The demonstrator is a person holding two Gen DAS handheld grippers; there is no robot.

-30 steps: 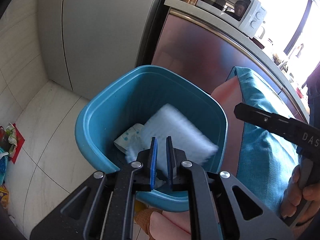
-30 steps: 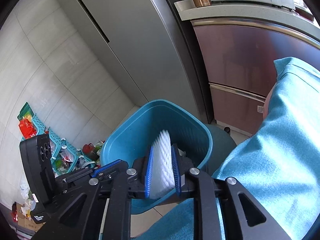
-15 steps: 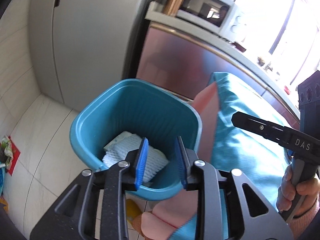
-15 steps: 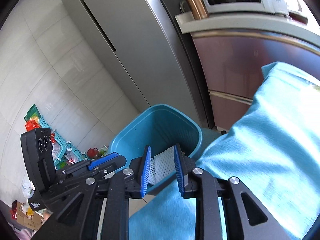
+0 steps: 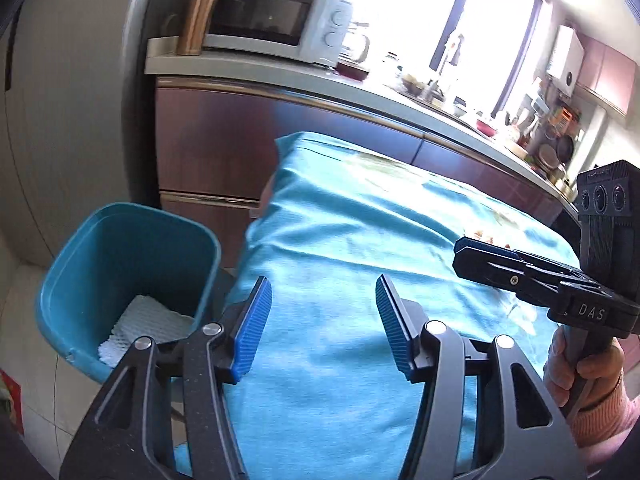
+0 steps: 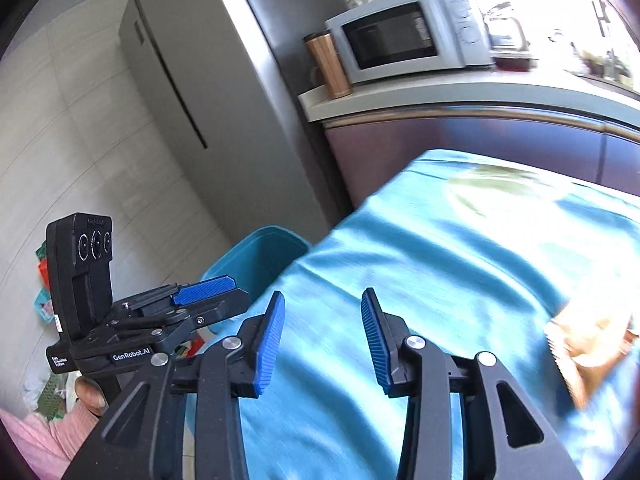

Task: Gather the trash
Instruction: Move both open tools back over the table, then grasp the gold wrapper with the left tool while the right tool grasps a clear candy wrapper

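Observation:
A blue trash bin (image 5: 84, 240) stands on the floor beside a table with a teal cloth (image 5: 360, 240). White foam wrap (image 5: 148, 320) lies inside the bin. The bin also shows in the right wrist view (image 6: 260, 248). My left gripper (image 5: 324, 320) is open and empty above the cloth's left end, right of the bin. My right gripper (image 6: 322, 330) is open and empty above the cloth. A brownish crumpled wrapper (image 6: 588, 340) lies on the cloth at the right, blurred.
A grey fridge (image 6: 192, 100) stands behind the bin. A counter (image 5: 280, 76) carries a microwave (image 5: 260, 20), a copper tumbler (image 5: 198, 16) and kitchen clutter. Coloured packets (image 6: 44, 292) lie on the floor at the left.
Both grippers let go of the white foam pieces, which dropped into the bin. Both opened wide and swung up and right from the bin to over the teal cloth.

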